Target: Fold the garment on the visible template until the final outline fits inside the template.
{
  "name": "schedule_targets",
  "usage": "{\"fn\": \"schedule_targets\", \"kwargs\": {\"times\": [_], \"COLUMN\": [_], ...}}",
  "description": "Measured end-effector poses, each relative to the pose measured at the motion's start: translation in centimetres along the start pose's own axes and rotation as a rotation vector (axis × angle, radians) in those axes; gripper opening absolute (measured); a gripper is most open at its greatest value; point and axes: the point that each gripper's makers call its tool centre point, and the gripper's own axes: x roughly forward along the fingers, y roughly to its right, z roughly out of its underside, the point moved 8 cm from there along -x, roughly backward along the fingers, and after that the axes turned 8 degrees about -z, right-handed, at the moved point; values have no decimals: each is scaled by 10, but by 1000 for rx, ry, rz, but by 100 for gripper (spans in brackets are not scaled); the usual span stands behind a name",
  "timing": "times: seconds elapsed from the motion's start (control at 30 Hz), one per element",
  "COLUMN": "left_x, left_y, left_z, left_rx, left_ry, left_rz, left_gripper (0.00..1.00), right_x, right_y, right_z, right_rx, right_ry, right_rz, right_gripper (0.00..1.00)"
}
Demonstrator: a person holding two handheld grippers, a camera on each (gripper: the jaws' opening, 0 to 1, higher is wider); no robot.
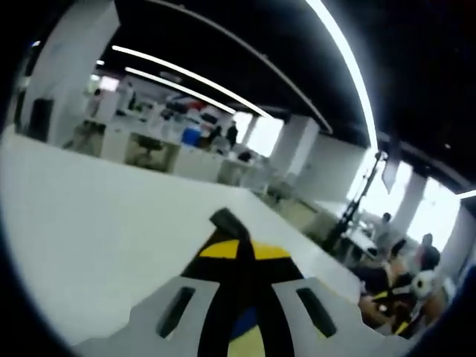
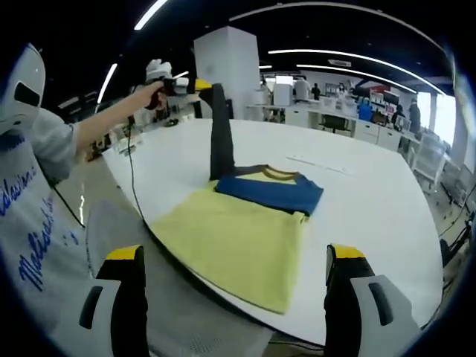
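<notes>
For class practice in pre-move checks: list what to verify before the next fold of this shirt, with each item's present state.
1. Left gripper shut on the dark sleeve, lifted: ok.
2. Right gripper open and free: ok.
3. Shirt fully on the white table: not ok, its yellow hem overhangs the near edge.
4. Blue shoulder panel lying flat: ok.
5. Template outline under the shirt: cannot tell.

The yellow and navy soft knit cloth garment (image 2: 242, 230) looks matt, its yellow panel faintly textured. The white counter (image 2: 372, 201) under it is smooth with a dull sheen. The right tool (image 2: 234, 297) has matt grey plastic jaws with black, yellow-capped pads.
</notes>
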Motion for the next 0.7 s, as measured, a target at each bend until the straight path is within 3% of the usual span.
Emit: {"fn": "schedule_targets", "kwargs": {"times": [0.23, 0.7], "left_x": [14, 48], "left_y": [11, 53], "left_z": [-5, 23], "left_rx": [17, 52], "left_ry": [-12, -103], "left_rz": [40, 112], "left_gripper": [0, 0], "right_x": [-3, -2], "right_y": [2, 7], "right_z": [5, 10], "right_rx": [3, 25], "right_ry": [-8, 4], "right_rz": [-17, -14], "right_gripper": [100, 100]}}
